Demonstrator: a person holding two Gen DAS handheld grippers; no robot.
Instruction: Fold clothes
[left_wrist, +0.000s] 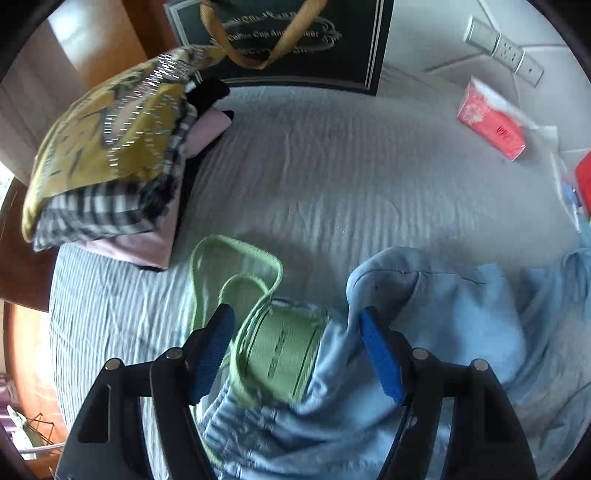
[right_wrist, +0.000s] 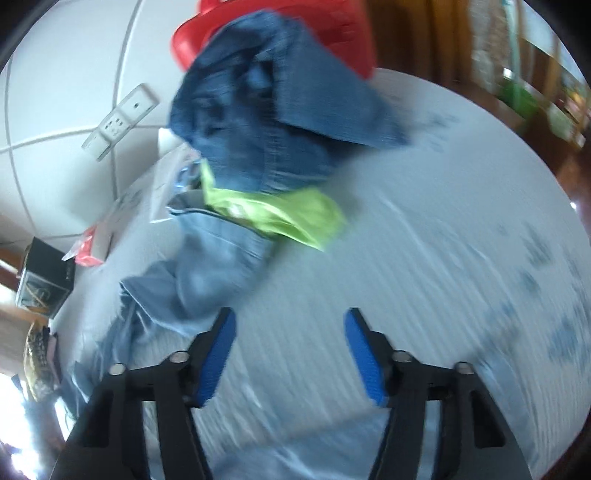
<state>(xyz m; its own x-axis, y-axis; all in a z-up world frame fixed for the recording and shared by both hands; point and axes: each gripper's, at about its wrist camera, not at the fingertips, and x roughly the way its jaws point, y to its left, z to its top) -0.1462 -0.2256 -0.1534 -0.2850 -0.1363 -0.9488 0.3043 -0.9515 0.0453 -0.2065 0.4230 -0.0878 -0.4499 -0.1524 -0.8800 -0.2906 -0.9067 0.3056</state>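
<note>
A light blue garment (left_wrist: 436, 332) lies crumpled on the striped bedsheet (left_wrist: 332, 177), with a pale green garment (left_wrist: 273, 343) and its looped straps on top of it. My left gripper (left_wrist: 297, 325) hovers open just above the green piece, its blue pads on either side of it. In the right wrist view a heap of dark blue denim (right_wrist: 266, 122), a lime green garment (right_wrist: 280, 214) and light blue denim (right_wrist: 207, 266) lies ahead. My right gripper (right_wrist: 290, 332) stands open over bare sheet, nothing between its pads. That view is motion-blurred.
A stack of folded clothes (left_wrist: 110, 162) topped by a yellow patterned piece sits at the left. A dark gift bag (left_wrist: 288, 40) stands at the back, a red packet (left_wrist: 491, 125) at the right. A red basket (right_wrist: 295, 29) sits behind the denim heap.
</note>
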